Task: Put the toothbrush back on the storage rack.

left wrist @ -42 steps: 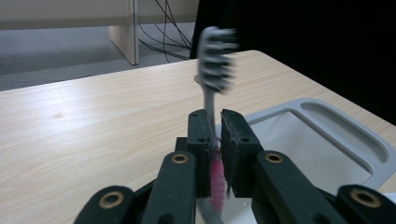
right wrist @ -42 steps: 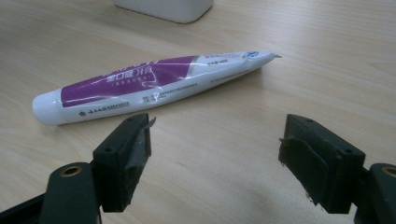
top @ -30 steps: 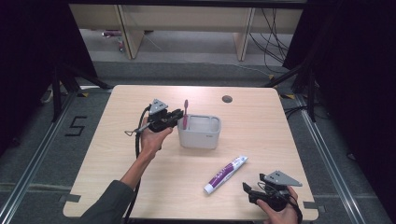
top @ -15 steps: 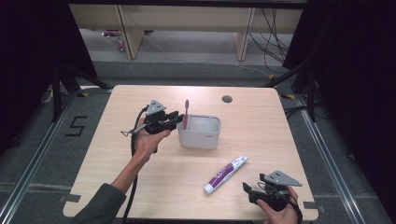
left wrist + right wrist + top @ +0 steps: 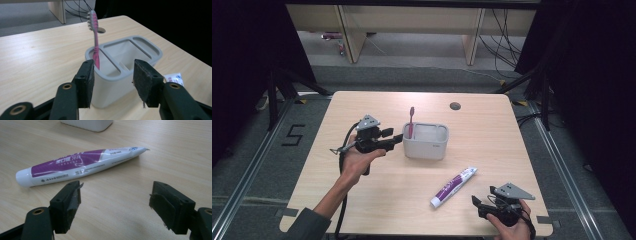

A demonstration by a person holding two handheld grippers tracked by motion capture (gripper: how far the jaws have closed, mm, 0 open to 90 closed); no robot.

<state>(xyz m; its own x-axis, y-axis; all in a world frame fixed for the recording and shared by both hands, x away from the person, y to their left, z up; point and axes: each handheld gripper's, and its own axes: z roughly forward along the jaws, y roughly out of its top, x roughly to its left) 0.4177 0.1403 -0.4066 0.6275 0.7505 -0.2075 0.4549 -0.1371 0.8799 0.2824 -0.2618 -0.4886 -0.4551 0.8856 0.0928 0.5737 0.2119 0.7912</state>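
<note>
Wooden table (image 5: 377,200) | left gripper (image 5: 393,139) is opening, toothbrush (image 5: 411,122) standing free in holder (image 5: 426,145) | right gripper (image 5: 478,206) is gaping wide beside toothpaste (image 5: 454,186)

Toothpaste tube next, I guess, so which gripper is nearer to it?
Right. The right gripper sits just beside the toothpaste tube's cap end, fingers open. The left gripper is across the table at the grey holder.
</note>
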